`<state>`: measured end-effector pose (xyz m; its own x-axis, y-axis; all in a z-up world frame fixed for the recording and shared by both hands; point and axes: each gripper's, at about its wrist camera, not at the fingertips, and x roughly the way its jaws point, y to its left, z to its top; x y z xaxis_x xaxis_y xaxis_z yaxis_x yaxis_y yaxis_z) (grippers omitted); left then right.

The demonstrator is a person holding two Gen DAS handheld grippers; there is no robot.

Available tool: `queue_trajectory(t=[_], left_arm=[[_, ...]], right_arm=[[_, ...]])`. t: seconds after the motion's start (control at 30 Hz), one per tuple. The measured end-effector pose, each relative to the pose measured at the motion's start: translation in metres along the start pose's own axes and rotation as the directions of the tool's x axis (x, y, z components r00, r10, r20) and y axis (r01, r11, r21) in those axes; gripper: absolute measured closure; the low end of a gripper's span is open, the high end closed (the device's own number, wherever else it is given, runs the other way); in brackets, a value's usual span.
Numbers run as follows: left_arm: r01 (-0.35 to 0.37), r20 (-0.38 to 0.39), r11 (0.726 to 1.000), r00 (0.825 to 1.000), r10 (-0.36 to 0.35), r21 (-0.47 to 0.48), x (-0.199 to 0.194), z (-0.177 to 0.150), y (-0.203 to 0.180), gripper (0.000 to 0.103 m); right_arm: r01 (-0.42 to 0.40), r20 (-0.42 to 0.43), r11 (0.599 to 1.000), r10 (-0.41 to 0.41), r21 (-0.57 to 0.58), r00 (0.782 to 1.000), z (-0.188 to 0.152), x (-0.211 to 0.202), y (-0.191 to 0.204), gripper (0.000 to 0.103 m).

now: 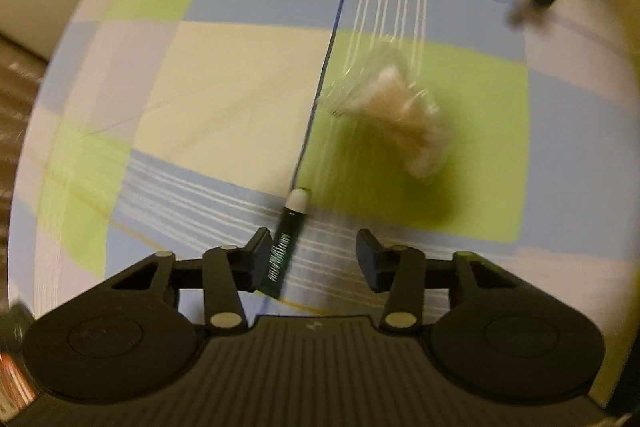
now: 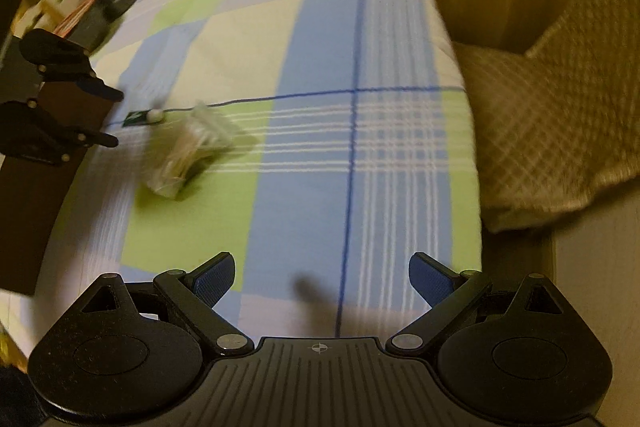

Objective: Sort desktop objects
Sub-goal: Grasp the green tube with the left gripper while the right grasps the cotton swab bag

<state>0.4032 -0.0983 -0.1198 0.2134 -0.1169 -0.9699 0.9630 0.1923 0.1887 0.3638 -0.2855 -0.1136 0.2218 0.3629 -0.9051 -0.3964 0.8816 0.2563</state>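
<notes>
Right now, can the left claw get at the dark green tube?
Probably yes: the left claw is open and the dark green tube lies beside its left finger, nothing covering it.

Left claw (image 1: 314, 255) spread wide, low; right claw (image 2: 320, 277) spread wide, raised.

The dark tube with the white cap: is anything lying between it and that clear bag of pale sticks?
Nothing but bare checked cloth; in the left wrist view the tube and the bag lie apart.
</notes>
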Motion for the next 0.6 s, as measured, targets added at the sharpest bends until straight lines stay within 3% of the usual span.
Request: queue_trajectory(t=[0.37, 0.47, 0.5, 0.6], left_arm=[[0.080, -0.026, 0.993, 0.997, -0.078, 0.082, 0.039, 0.002, 0.035, 0.066], [0.118, -0.019, 0.992, 0.993, -0.117, 0.041, 0.040, 0.000, 0.042, 0.076], [0.151, -0.016, 0.988, 0.988, -0.151, 0.028, 0.039, -0.002, 0.043, 0.088], [0.158, -0.005, 0.987, 0.987, -0.158, -0.001, 0.037, -0.010, 0.040, 0.090]], right_arm=[[0.047, -0.015, 0.988, -0.045, 0.149, 0.999, -0.011, 0.004, -0.015, 0.007], [0.046, -0.007, 0.986, -0.046, 0.163, 0.999, -0.007, 0.005, -0.010, 0.007], [0.043, -0.002, 0.985, -0.044, 0.166, 0.999, -0.005, 0.005, -0.007, 0.007], [0.024, 0.026, 0.986, -0.028, 0.167, 0.999, 0.004, 0.007, 0.005, 0.007]])
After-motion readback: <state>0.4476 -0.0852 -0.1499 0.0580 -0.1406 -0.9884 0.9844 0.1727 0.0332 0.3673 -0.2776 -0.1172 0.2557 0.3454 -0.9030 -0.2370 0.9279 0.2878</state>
